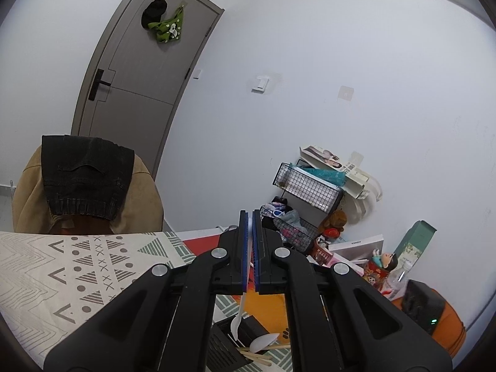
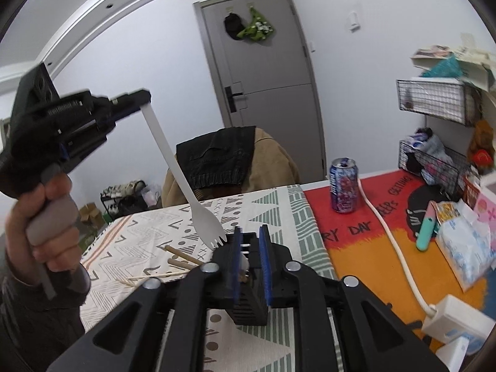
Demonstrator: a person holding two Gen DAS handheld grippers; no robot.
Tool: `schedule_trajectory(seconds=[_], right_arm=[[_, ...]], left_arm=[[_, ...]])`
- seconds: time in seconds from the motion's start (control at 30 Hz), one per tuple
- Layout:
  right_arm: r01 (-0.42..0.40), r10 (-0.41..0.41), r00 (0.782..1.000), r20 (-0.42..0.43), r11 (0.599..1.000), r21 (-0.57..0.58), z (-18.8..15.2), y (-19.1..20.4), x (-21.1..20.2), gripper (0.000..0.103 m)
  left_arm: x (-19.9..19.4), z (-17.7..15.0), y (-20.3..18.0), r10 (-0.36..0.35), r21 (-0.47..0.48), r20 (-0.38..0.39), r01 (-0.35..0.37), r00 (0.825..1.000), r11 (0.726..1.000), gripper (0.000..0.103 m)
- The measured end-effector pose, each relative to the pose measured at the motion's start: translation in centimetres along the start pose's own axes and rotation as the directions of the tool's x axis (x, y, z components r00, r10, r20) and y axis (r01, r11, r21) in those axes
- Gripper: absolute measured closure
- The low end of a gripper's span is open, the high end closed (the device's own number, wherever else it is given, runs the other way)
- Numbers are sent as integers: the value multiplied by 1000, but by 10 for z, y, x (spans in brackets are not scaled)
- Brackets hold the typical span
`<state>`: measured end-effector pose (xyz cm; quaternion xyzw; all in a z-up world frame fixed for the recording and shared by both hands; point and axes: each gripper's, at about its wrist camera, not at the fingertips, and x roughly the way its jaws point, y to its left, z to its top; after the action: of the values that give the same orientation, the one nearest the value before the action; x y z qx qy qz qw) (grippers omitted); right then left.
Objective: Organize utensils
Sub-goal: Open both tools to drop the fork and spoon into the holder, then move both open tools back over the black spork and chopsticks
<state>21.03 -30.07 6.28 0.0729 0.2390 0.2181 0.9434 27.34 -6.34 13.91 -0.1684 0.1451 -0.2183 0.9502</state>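
Note:
My left gripper (image 1: 250, 214) is shut on the handle of a white plastic spork (image 1: 238, 316), which hangs down below it. In the right wrist view the left gripper (image 2: 141, 96) holds the spork (image 2: 173, 161) high, tines just above a black slotted holder (image 2: 249, 303). My right gripper (image 2: 251, 232) is shut on that black holder, blue pads against its sides. The holder (image 1: 229, 341) also shows below the left gripper with a white spoon (image 1: 263, 341) and wooden chopsticks (image 1: 257, 355) by it. More wooden chopsticks (image 2: 183, 259) lie on the patterned cloth.
A patterned tablecloth (image 2: 155, 241) and a red-orange mat (image 2: 372, 232) cover the table. A soda can (image 2: 343, 186), white cable (image 2: 390, 235), power adapter (image 2: 455, 319), tissue pack (image 2: 465, 245) and wire baskets (image 2: 434, 161) stand on the right. A chair with clothes (image 2: 229, 158) is behind.

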Motion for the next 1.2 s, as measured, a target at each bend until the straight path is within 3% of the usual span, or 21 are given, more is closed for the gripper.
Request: schedule_trajectory(seconds=[0.03,0.13,0.3,0.47,0.5,0.53,0.57,0.63,0.73,0.83,0.97,1.2], right_arm=[[1,-1,1000,6,1000,14,-2,-3,-4,71],[9,-9,1000,7,1000,16,-5,-4,-9,69],[25,-25,1000,-10,999,27,-15,-7,-12,54],[64,-62,997,-51,997,44,-32,-12,-6,30],[78,-75,995,-61,996,49,-35,-14,-4,27],[90,-85,994,-73,994,58,-39,-16,-2,25],[93,-88,993,-78,994,64,-41,-18,-1,22],[101,-94,992,-86,992,79,-46,-20,0,18],[106,-98,992,-79,990,93,-51,-20,1,10],[97,-89,993,-80,990,105,-56,-18,3,8],[80,-68,993,-93,989,127,-64,-14,8,8],[42,-26,990,-135,992,118,-79,-1,18,8]], left_arm=[[2,-1,-1,3,3,-1,-3,1000,1000,99],[8,-7,-7,23,37,10,-24,1000,999,99],[14,-17,-15,21,77,30,-23,999,997,99],[22,-28,-16,17,76,-28,-15,999,997,97],[24,-29,-14,14,64,-55,-10,998,998,94],[25,-30,-10,6,45,-82,-2,997,999,83],[24,-31,-7,5,35,-92,-2,996,999,60],[19,-32,-2,12,24,-87,-10,996,1000,40],[7,-33,9,34,18,-100,-32,994,999,38],[-4,-33,18,66,10,-111,-65,992,998,23],[-22,-38,32,109,8,-130,-109,986,994,10],[-55,-57,67,208,-30,-195,-218,959,975,7]])
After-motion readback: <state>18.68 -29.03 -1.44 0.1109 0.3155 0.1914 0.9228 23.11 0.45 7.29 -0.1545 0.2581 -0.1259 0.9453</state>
